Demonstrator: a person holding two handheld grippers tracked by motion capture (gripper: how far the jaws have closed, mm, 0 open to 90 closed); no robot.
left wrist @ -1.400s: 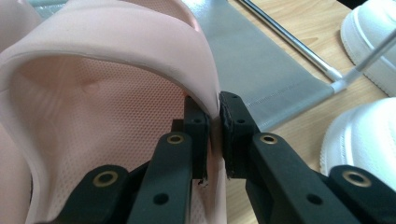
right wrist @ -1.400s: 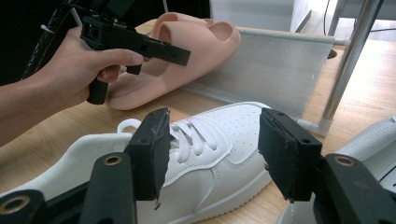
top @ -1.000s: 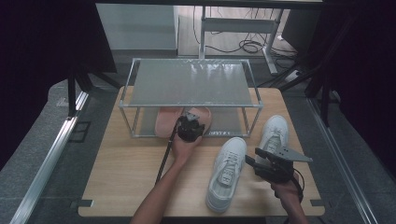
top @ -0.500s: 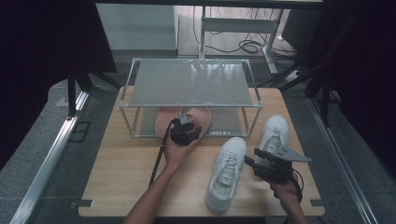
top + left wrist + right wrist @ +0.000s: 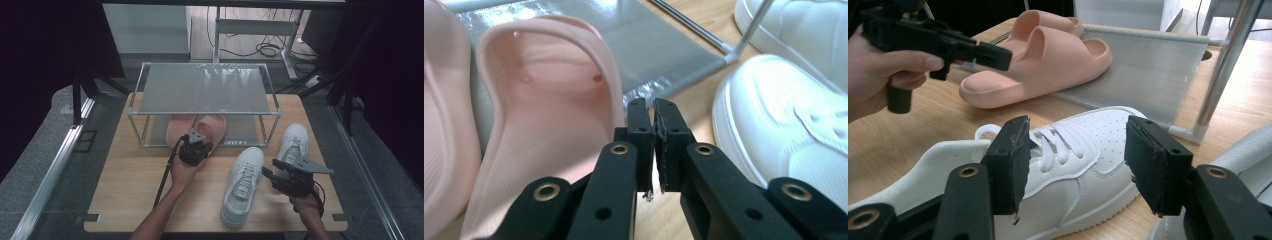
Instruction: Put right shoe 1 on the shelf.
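Note:
Two pink slippers (image 5: 212,127) lie side by side, toes on the lower shelf of a metal rack (image 5: 205,90) and heels out on the table. My left gripper (image 5: 195,145) is just in front of the right slipper's heel (image 5: 549,115). Its jaws (image 5: 652,107) have just been closing and now stand shut with nothing between them, beside the heel rim. My right gripper (image 5: 267,172) is open, its pads (image 5: 1013,155) apart on either side of a white sneaker (image 5: 1063,150) without touching it.
A second white sneaker (image 5: 295,142) lies to the right, next to the rack's front right leg (image 5: 1220,75). The rack's top shelf is bare. The wooden table (image 5: 130,190) has free room at the front left. Cables lie on the floor beyond.
My left gripper has drawn back from the slippers toward the table's front edge and its jaws have closed. The right gripper and both sneakers have kept still.

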